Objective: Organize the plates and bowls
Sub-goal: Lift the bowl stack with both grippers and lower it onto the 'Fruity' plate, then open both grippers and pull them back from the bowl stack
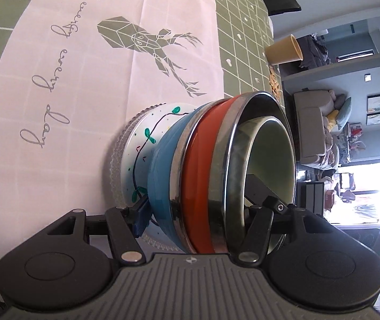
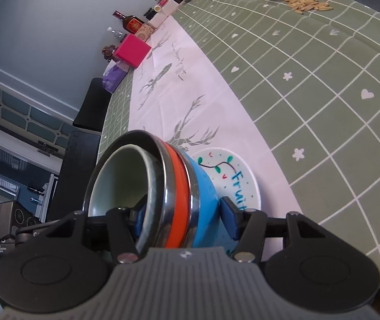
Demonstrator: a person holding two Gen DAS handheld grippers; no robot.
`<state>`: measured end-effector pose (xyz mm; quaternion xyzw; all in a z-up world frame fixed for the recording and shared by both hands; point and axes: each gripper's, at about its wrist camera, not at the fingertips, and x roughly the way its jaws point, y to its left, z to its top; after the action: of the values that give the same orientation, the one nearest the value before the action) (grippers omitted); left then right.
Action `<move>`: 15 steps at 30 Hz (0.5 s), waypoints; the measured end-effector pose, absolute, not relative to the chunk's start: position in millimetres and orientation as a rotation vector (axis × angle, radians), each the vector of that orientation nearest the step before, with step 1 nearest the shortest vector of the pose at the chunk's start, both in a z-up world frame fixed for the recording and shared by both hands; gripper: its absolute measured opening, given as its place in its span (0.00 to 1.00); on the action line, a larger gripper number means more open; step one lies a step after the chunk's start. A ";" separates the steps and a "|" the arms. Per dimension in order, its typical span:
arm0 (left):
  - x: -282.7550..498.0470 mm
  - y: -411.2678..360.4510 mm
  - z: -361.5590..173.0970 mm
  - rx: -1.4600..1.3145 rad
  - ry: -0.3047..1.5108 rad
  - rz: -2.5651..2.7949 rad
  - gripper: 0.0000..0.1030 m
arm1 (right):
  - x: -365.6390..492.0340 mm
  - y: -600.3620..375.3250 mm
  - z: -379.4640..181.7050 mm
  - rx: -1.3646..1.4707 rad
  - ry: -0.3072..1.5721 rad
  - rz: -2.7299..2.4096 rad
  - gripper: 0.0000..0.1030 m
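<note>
A nested stack of bowls (image 1: 198,165) is tipped sideways in both views: a blue bowl (image 2: 203,202) outermost, then an orange bowl (image 1: 198,176) with steel rims, and a pale green bowl (image 2: 118,176) innermost. The blue bowl's base is against a white plate painted with leaves and "Fruit" (image 2: 232,170), which lies on a ridged glass plate (image 1: 124,144). My left gripper (image 1: 199,200) is shut on the stack's wall, one finger inside and one outside. My right gripper (image 2: 183,214) clamps the opposite wall the same way. Whether the stack rests on the plate is unclear.
A white runner with deer prints (image 1: 88,80) crosses the green checked tablecloth (image 2: 323,106). A tan cup (image 1: 283,50) and scattered seeds (image 2: 307,4) lie near one table edge. A pink box (image 2: 132,50), bottles and black chair backs (image 2: 83,165) stand at the far end.
</note>
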<state>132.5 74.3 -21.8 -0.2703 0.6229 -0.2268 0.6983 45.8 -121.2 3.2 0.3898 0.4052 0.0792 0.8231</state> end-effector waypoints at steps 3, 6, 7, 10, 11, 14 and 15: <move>133.2 74.2 -20.4 -0.600 1.382 -0.506 0.66 | 46.5 -120.2 4.9 0.812 0.852 0.166 0.53; 133.7 75.3 -21.1 -0.605 1.389 -0.512 0.67 | 46.8 -118.3 6.0 0.789 0.844 0.160 0.54; 134.4 76.7 -21.8 -0.615 1.397 -0.510 0.67 | 47.7 -117.9 6.1 0.783 0.843 0.163 0.54; 135.2 78.6 -24.5 -0.635 1.425 -0.493 0.69 | 47.1 -110.7 9.1 0.710 0.820 0.174 0.57; 134.8 79.0 -24.0 -0.634 1.421 -0.492 0.68 | 46.5 -106.9 10.8 0.677 0.812 0.180 0.58; 130.4 78.5 -14.7 -0.575 1.378 -0.481 0.67 | 47.6 -99.6 13.3 0.619 0.796 0.171 0.60; 128.8 77.2 -9.8 -0.539 1.354 -0.483 0.68 | 47.4 -98.8 14.2 0.603 0.786 0.169 0.60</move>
<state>128.8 77.2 -9.8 -0.2440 0.6124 -0.2185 0.7195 47.4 -98.8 14.2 0.2889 0.3767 0.0811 0.8764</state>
